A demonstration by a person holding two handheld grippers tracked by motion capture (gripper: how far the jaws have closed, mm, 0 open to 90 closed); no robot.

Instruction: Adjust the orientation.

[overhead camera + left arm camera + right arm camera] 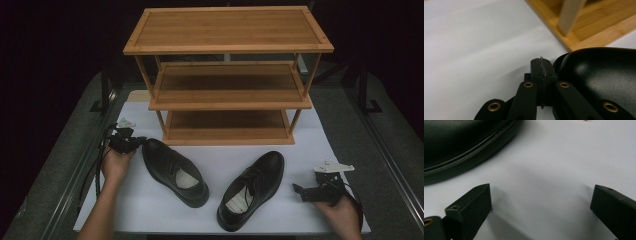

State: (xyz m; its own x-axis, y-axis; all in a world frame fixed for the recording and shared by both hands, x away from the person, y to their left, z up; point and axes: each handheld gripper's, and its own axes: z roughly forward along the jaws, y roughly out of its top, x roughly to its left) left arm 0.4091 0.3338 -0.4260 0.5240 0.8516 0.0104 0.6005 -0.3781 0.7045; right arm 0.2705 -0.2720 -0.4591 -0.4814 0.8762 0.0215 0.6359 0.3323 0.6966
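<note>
Two black leather shoes lie on the white sheet (150, 205). The left shoe (167, 162) points its toe to the back left; the right shoe (260, 175) points its toe to the back right. My left gripper (131, 143) is shut, with nothing between its pads, and its tip sits right beside the left shoe's toe (599, 75). In the left gripper view the left gripper (541, 68) has its jaws pressed together. My right gripper (301, 192) rests open on the sheet, to the right of the right shoe. In the right gripper view the right gripper (541, 197) has wide-apart jaws, with the shoe's side (461, 150) ahead at the left.
A three-tier bamboo shoe rack (227, 27) stands behind the shoes, all its shelves bare; its bottom shelf corner (584, 32) is just beyond the left gripper. Grey table borders (55, 165) flank the white sheet. Cables trail from both grippers.
</note>
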